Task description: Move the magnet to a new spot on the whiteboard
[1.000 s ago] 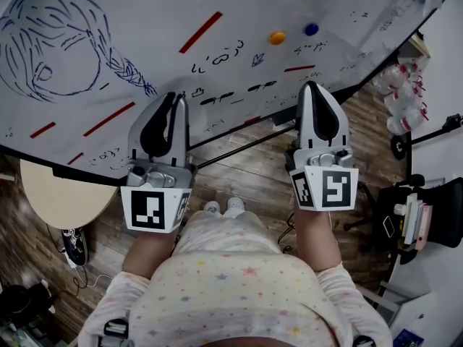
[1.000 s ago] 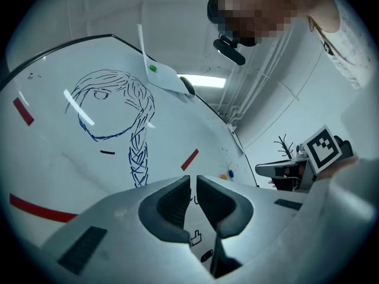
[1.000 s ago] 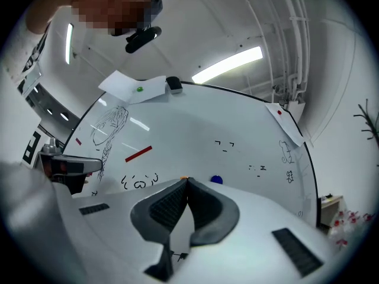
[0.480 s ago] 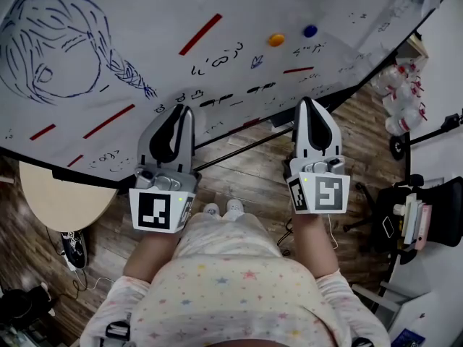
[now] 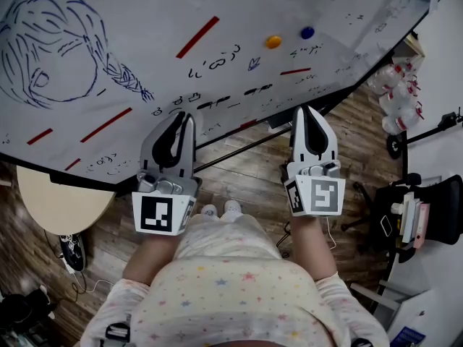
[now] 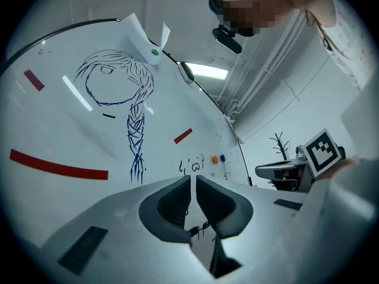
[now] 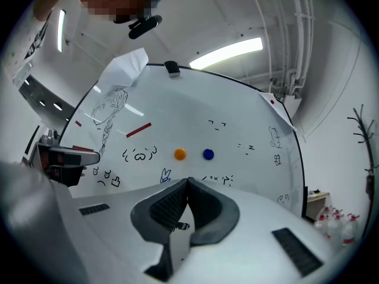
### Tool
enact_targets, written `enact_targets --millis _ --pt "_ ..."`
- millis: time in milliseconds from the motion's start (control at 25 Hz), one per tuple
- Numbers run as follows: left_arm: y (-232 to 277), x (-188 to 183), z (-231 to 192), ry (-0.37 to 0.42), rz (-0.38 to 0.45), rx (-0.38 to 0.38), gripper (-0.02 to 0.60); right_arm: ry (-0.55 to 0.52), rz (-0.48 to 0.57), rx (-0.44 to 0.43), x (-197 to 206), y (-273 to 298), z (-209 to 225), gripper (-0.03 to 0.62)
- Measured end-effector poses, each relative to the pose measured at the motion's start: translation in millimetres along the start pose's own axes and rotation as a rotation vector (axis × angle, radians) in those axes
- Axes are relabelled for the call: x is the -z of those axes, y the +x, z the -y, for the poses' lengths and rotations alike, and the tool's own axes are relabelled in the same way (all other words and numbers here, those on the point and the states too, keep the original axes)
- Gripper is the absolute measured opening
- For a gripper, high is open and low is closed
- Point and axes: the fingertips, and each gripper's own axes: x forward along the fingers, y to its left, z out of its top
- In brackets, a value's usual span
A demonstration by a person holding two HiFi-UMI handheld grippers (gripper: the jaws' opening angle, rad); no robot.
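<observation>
The whiteboard (image 5: 145,20) carries a blue hair drawing, red strips and scribbles. An orange magnet (image 5: 273,42) and a blue magnet (image 5: 307,32) sit side by side on its right half; they also show as orange magnet (image 7: 179,154) and blue magnet (image 7: 208,154), and small and far as orange magnet (image 6: 214,158). My left gripper (image 5: 187,116) is shut and empty, its tip below the board's lower edge. My right gripper (image 5: 307,110) is shut too, holding nothing, well short of the magnets. Left gripper (image 6: 193,179) and right gripper (image 7: 187,182) both point up at the board.
A round beige table (image 5: 61,194) stands under the board at the left. The board's stand bar (image 5: 239,147) crosses the wood floor between the grippers. Bottles (image 5: 398,100) and a black cart (image 5: 419,215) stand at the right. A green magnet (image 6: 154,52) pins paper at the board's top.
Both grippers have sunk and drawn back from the whiteboard toward the person's body. Their jaws stay together and the magnets have not moved.
</observation>
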Motion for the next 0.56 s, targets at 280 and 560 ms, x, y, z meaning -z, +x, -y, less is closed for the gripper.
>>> enact_targets --millis 280,560 --pt "1.9 2.2 2.7 -0.005 -0.002 0.010 0.035 -0.004 -0.010 0.008 1.6 -0.3 2.7 0.000" --pt "3.2 0.1 5.2 -0.004 0.004 0.017 0.035 -0.006 -0.006 0.012 -0.8 -0.6 5.3 0.000"
